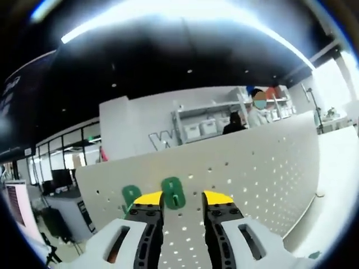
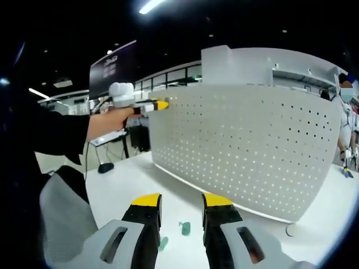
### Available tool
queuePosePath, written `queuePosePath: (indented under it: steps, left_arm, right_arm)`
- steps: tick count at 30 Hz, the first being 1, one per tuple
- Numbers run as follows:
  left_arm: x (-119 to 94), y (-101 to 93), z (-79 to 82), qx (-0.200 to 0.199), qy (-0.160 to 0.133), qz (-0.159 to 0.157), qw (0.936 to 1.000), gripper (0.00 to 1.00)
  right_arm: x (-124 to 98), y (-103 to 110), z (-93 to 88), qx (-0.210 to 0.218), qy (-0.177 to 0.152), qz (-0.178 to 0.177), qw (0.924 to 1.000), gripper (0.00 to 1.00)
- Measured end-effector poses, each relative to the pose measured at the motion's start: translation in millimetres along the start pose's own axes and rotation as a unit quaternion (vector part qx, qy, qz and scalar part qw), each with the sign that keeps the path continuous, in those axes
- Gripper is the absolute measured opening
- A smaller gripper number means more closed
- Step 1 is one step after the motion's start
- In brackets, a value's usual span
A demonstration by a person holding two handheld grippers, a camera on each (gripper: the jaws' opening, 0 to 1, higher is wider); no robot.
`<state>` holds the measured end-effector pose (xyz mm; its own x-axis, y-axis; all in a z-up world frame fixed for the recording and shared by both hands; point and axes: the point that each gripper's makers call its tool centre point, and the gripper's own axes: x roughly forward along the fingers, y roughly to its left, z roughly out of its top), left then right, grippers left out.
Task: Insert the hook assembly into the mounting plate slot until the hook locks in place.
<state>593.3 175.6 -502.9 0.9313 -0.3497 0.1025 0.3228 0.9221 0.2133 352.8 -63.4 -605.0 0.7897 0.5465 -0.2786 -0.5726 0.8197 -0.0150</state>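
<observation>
White table [image 2: 129,185] carries an upright pegboard [image 2: 247,145] with two green hooks [image 1: 173,192] on it (two more lie on the table [image 2: 184,228]). Left gripper [image 1: 183,197] and right gripper [image 2: 182,200] both have wide, empty jaws.

Left gripper [image 1: 183,203] jaws apart, yellow tips up against white perforated mounting plate [image 1: 252,168]. Two green hooks on the plate: one [image 1: 173,192] between the tips near the left jaw, the other [image 1: 130,195] just outside it. Shelving [image 1: 207,120] and a person [image 1: 258,109] behind the plate.
</observation>
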Motion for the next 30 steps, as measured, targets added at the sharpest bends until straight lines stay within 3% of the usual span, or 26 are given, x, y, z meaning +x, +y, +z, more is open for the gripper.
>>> queuePosePath:
  steps: [13, 20, 30]
  left_arm:
    - [-30.1, -12.0, 9.9, -0.021, -0.003, -0.031, 0.9993, 0.47]
    - [-47.5, -17.7, 12.4, -0.035, -0.007, -0.042, 0.9985, 0.47]
    - [-80.4, -28.2, -1.2, -0.049, 0.005, -0.052, 0.9974, 0.5]
  right_arm:
    - [0.1, 0.5, 3.4, -0.002, -0.003, 0.003, 1.0, 0.28]
    - [1.7, 1.8, 3.6, -0.004, -0.003, 0.006, 1.0, 0.27]
    - [2.1, 0.1, 2.4, -0.004, -0.001, 0.007, 1.0, 0.27]
